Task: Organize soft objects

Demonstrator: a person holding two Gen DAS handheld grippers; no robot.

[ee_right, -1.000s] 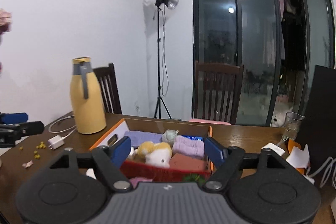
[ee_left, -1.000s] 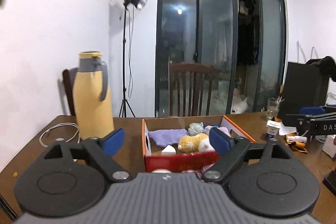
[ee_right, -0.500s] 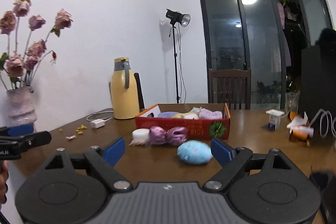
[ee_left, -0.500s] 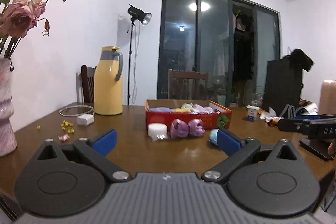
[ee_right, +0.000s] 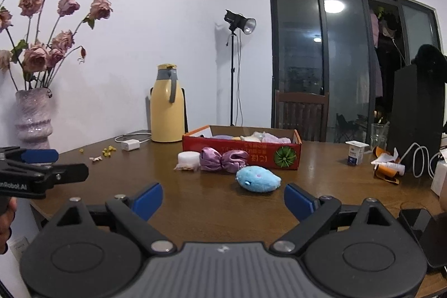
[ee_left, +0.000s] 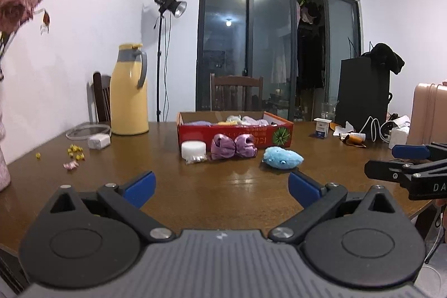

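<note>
Blue plush toy (ee_right: 257, 180) on wooden table (ee_right: 212, 203), just before red box (ee_right: 242, 155).

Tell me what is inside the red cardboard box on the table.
The red cardboard box holds soft items: a lavender cloth, a pale plush, something yellow. Its front wall hides whatever lies lower.

Both wrist views low, near table edge, facing across brown wooden table (ee_left: 223, 186); shared mid-frame: red cardboard box (ee_left: 234, 131) (ee_right: 241, 152).
</note>
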